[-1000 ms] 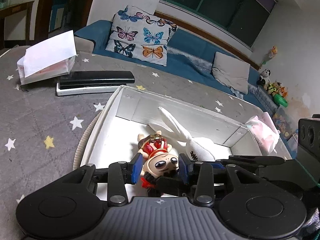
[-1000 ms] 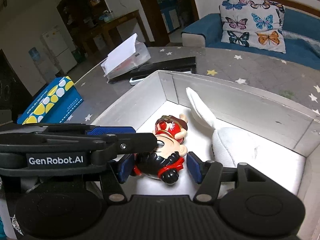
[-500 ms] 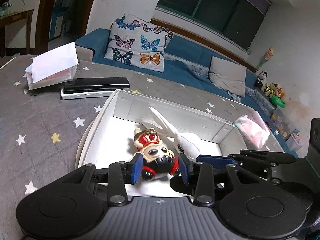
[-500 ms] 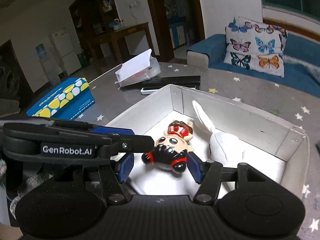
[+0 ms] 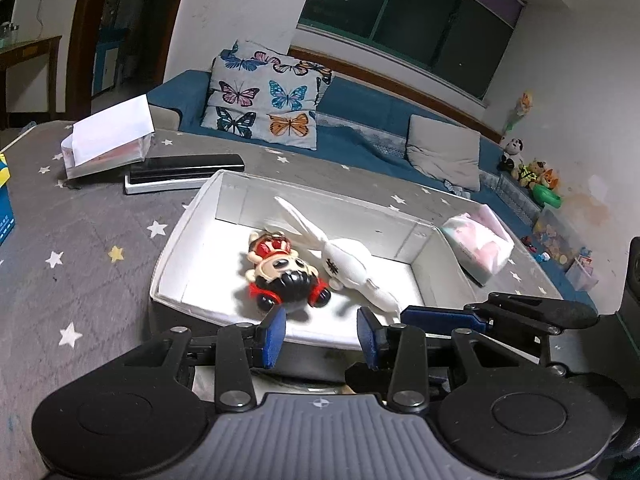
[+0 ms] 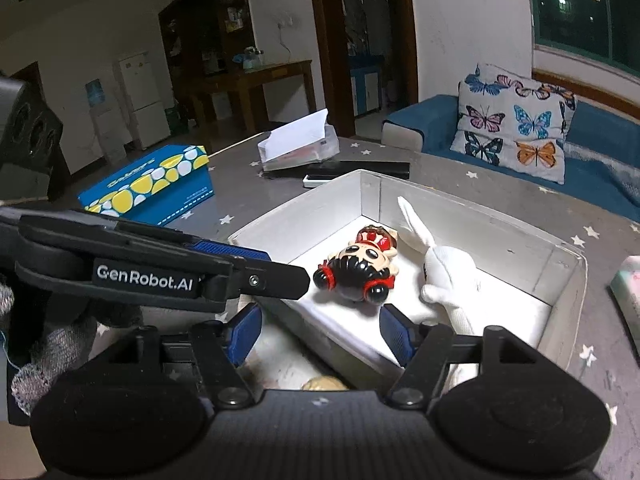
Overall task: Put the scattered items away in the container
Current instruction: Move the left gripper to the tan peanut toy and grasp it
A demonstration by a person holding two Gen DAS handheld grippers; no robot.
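A white open box (image 5: 176,240) (image 6: 460,232) stands on the grey star-patterned table. Inside it lie a red-and-black doll (image 5: 284,272) (image 6: 360,268) and, touching it on the right, a white plush rabbit (image 5: 352,268) (image 6: 448,276). My left gripper (image 5: 320,334) hangs open over the box's near rim, with nothing between its blue pads. My right gripper (image 6: 320,332) is close beside it at the same rim. Its jaws are opening and hold nothing. The doll lies just beyond both pairs of fingertips, free of them. Each gripper shows from the side in the other's view.
A blue-and-yellow tissue box (image 6: 152,188) sits on the table at the left. Behind the white box are a flat black case (image 5: 184,168) and a clear holder with white paper (image 5: 108,140). A pink packet (image 5: 480,248) lies to the right. A blue sofa (image 5: 360,100) runs along the far side.
Both grippers have drawn back and up from the box. The doll, earlier framed between the fingers, now lies clear of them on the box floor. The right jaws stand wider.
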